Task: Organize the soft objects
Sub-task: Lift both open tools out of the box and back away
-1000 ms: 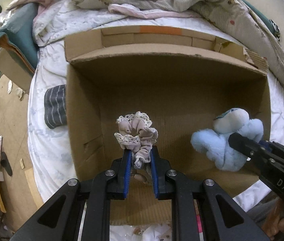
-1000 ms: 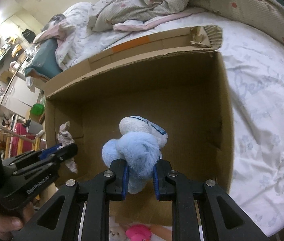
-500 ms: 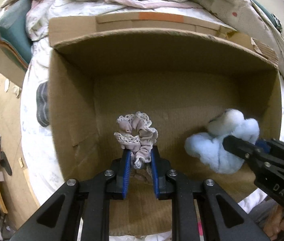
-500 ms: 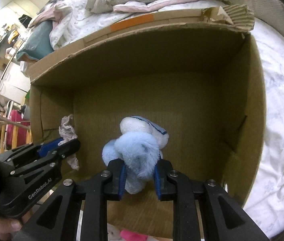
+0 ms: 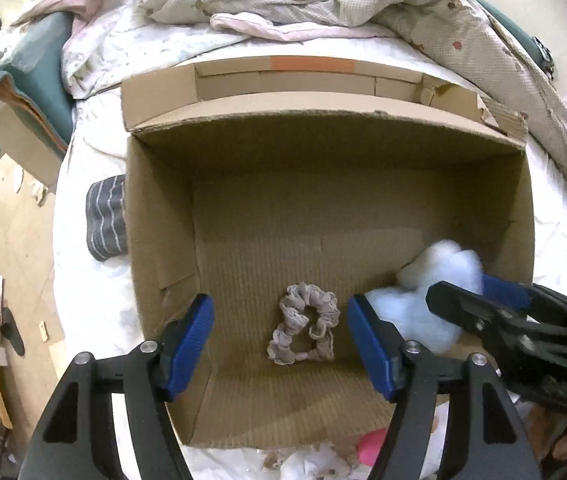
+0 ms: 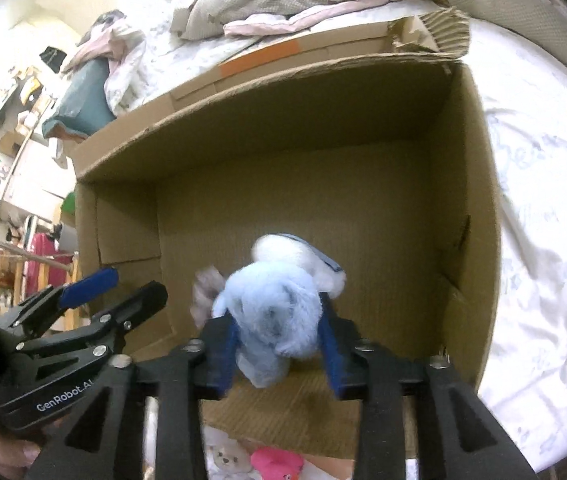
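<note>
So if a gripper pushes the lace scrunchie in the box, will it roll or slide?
The scrunchie lies flat and crumpled on the cardboard box floor, so it probably will not roll. Its gathered fabric looks floppy and light; it would likely bunch and drag.

White lettering "GenRobot.A…", cut off at its end by a black finger in front, is read on the black body of the left gripper [image 6: 113,296] in the right wrist view. No other legible text is found.

left gripper [image 5: 279,344] opened, scrunchie [image 5: 305,328] dropped
</note>
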Demonstrator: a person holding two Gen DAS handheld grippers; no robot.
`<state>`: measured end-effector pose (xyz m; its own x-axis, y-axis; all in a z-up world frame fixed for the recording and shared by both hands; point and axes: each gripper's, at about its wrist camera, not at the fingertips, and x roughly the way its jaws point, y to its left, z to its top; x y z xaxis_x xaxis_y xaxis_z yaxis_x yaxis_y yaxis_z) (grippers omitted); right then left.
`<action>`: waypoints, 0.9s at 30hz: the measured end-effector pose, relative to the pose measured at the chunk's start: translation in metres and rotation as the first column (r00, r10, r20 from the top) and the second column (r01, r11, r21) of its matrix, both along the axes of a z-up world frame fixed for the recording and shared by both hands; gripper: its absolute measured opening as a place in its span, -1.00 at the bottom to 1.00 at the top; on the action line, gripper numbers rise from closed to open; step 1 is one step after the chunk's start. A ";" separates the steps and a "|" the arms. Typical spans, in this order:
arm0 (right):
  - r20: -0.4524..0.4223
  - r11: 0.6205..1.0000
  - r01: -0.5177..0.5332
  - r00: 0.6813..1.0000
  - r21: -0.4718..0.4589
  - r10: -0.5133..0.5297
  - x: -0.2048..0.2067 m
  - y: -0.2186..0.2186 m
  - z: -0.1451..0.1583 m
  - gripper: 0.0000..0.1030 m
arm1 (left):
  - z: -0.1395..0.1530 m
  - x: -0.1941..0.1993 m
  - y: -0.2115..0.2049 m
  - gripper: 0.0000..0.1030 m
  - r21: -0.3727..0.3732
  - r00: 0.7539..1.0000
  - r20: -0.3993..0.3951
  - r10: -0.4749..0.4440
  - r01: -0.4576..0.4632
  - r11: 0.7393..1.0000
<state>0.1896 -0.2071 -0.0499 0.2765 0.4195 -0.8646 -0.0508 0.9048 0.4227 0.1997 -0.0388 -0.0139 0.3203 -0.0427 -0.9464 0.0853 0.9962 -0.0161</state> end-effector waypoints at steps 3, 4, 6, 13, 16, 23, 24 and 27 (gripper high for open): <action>0.040 1.000 0.016 0.999 0.001 -0.016 -0.004 -0.002 0.009 0.54 | 0.008 -0.002 0.002 0.29 -0.001 1.000 0.008 0.022 -0.022 1.000; 0.047 1.000 0.017 0.999 0.003 -0.017 -0.005 -0.003 0.011 0.54 | 0.011 -0.003 0.003 0.29 0.005 1.000 0.014 0.028 -0.028 1.000; 0.060 1.000 0.019 0.998 0.010 -0.020 -0.008 -0.004 0.014 0.54 | 0.015 -0.006 0.003 0.29 0.017 0.999 0.021 0.030 -0.030 0.999; 0.109 0.999 0.047 0.993 0.008 -0.047 -0.021 -0.012 0.029 0.54 | 0.036 -0.023 0.007 0.53 -0.007 0.997 0.062 0.054 -0.054 0.999; 0.129 0.998 0.057 0.990 0.000 -0.056 -0.029 -0.014 0.036 0.55 | 0.043 -0.029 0.012 0.64 -0.014 0.994 0.075 0.075 -0.075 0.997; 0.193 0.998 0.065 0.979 0.024 -0.068 -0.050 -0.016 0.051 0.55 | 0.051 -0.048 0.024 0.73 -0.023 0.990 0.083 0.111 -0.109 0.994; 0.203 0.997 0.067 0.977 0.029 -0.071 -0.054 -0.017 0.053 0.55 | 0.053 -0.051 0.026 0.73 -0.021 0.990 0.083 0.113 -0.112 0.993; 0.214 0.998 0.062 0.975 0.031 -0.067 -0.063 -0.015 0.058 0.54 | 0.057 -0.062 0.030 0.73 -0.010 0.988 0.098 0.119 -0.118 0.993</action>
